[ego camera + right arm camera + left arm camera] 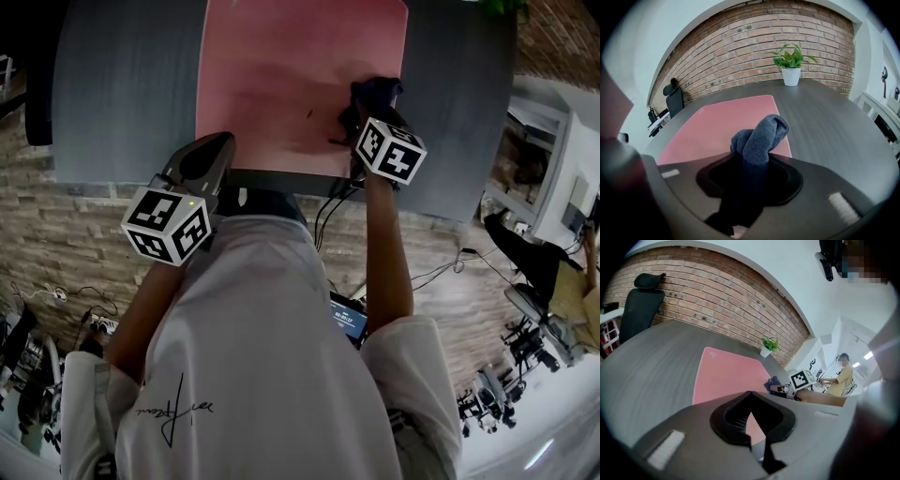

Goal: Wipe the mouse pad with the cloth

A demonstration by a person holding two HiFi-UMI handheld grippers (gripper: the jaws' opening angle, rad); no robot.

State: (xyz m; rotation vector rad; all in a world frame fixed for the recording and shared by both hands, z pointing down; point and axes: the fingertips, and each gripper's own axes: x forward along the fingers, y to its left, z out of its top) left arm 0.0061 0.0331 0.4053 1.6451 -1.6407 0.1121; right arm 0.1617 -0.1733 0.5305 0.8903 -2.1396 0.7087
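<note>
A person at a grey bench works over a pink mouse pad with a gripper in each hand. The right gripper has its jaws clamped on a bunched blue-grey cloth. The cloth's rounded end pokes out ahead of the jaws, over the pad's right side and towards its near edge. Whether the cloth is pressing on the pad or riding just above it cannot be told from these views.

The left gripper hangs near the pad's near-left corner, close to the bench's front edge. Its jaws meet at the tips and hold nothing.

The step in hand looks to be the wiping stroke itself. To do it well, the right gripper would tilt down so the soft bulge of cloth meets the pad rather than the hard jaw tips. It would then sweep in long, overlapping passes from the right edge across to the left, working towards the far side.

The clamp should be firm, since drag on the pad could pull the bundle loose. The pad may also creep across the smooth bench, and the idle left gripper is well placed to pin the near-left corner.
</note>
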